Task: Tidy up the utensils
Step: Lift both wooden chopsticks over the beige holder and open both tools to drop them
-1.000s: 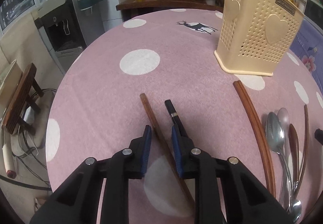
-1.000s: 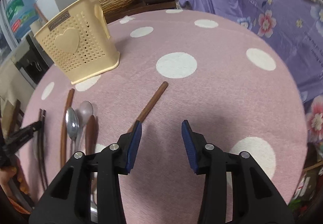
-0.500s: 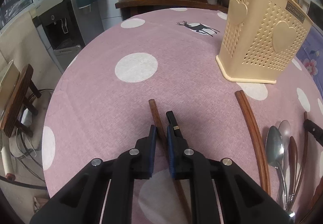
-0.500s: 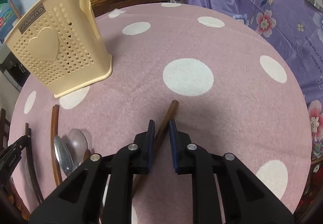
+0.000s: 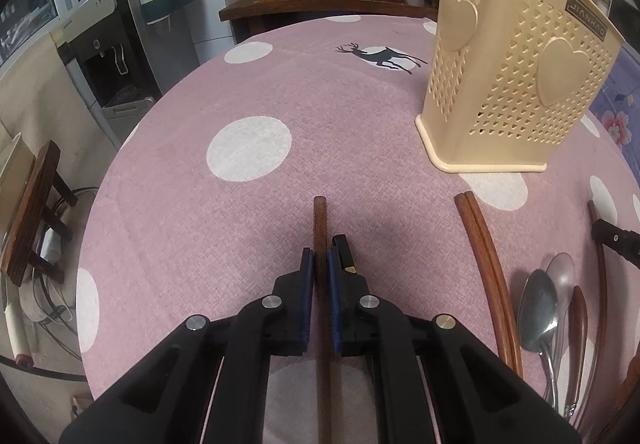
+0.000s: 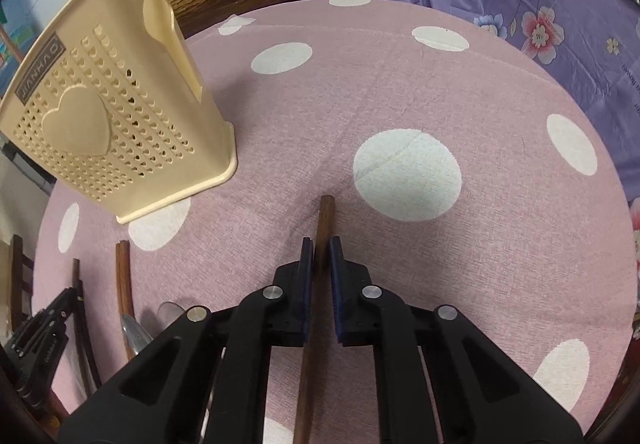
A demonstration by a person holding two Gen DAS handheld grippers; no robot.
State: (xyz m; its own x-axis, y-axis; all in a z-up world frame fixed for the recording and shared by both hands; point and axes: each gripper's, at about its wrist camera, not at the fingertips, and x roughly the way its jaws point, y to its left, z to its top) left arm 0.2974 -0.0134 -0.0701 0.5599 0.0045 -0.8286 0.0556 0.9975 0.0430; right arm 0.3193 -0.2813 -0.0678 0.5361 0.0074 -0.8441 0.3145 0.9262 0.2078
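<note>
hidden: black utensil (image 5: 344,250) beside the beige holder (image 5: 516,84), mostly behind the left gripper (image 5: 319,264) | cut off: spoons (image 5: 540,308) below the holder, handles leave the lower edge | unclear: holder's inside, in both views

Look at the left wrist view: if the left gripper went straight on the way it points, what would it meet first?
Probably the tablecloth just past the chopstick in its jaws. The left gripper points steeply down, and the holder stands off to the right. Depth is unclear.
</note>
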